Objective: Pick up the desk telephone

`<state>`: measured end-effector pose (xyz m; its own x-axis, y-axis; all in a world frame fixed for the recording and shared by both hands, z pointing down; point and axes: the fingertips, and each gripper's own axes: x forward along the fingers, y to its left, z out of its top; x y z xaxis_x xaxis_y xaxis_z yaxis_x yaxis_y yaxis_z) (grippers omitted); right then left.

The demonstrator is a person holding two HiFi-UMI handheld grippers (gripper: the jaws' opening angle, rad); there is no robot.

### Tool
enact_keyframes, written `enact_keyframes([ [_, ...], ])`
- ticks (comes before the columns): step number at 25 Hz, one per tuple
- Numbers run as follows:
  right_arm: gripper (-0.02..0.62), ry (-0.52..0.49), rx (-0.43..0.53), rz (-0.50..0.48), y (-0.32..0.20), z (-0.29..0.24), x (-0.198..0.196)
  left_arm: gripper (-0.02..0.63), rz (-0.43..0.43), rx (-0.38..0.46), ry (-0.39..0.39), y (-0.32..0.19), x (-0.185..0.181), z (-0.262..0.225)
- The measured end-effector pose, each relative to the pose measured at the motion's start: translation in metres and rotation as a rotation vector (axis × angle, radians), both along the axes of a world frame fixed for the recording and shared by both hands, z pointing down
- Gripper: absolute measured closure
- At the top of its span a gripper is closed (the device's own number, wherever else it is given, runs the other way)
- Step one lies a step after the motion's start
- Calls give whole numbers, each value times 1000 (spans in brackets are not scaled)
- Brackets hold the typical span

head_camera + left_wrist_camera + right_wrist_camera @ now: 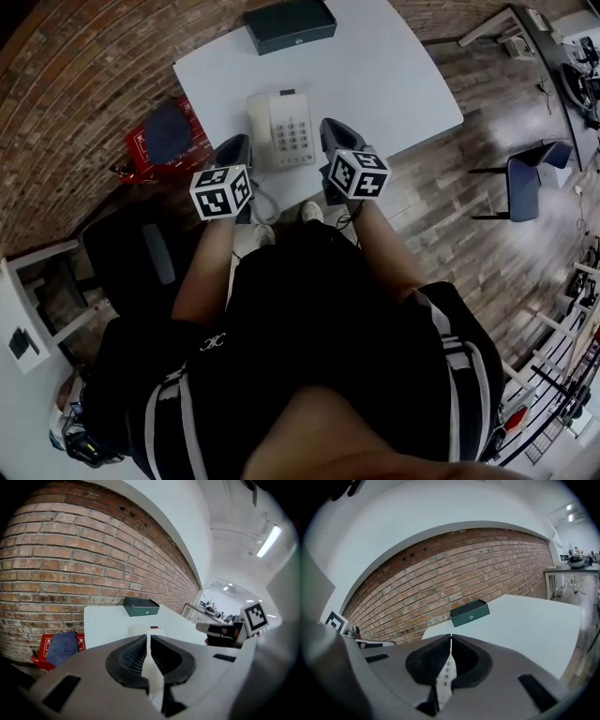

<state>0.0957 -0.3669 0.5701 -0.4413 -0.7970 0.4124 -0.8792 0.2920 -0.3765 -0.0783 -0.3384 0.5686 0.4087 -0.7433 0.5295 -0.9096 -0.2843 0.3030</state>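
Jaws on the left gripper (234, 142) and right gripper (335, 127) are both pinched together on nothing. I'd say each has to open before it closes on one side of the desk telephone (281, 129). A level lift should keep the handset (259, 127) seated, and the cord (265, 202) at the near edge needs slack. The telephone lies on the white table (375, 66) between the two grippers, one just off each side. I see no contact.
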Motion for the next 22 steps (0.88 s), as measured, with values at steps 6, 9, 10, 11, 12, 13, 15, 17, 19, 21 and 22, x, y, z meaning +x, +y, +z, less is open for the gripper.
enact_keyframes([
  [6,558,-107,-124,-26,-23,37,4,444,11,-86,21,-22,9,30],
  [9,524,-126,-187,-58,-31,57,1,394,3,-147,66,-31,12,45],
  [10,515,-127,-205,-74,-33,63,-1,377,0,-167,85,-33,13,49],
  [11,509,-129,-221,-91,-35,69,-4,363,-4,-187,101,-36,13,54],
  [12,503,-132,-234,-106,-37,73,-7,351,-9,-206,114,-38,13,59],
  [13,500,-135,-247,-119,-39,77,-9,342,-14,-223,126,-40,13,65],
  [15,495,-140,-269,-135,-43,84,-12,329,-17,-255,158,-43,14,73],
  [17,488,-139,-285,-149,-47,88,-15,322,-1,-282,200,-45,17,78],
  [19,480,-126,-291,-167,-51,90,-18,311,21,-304,230,-46,22,85],
  [21,474,-110,-303,-187,-53,96,-20,308,20,-319,242,-48,22,91],
  [22,469,-104,-309,-197,-54,99,-22,308,15,-325,248,-50,21,94],
])
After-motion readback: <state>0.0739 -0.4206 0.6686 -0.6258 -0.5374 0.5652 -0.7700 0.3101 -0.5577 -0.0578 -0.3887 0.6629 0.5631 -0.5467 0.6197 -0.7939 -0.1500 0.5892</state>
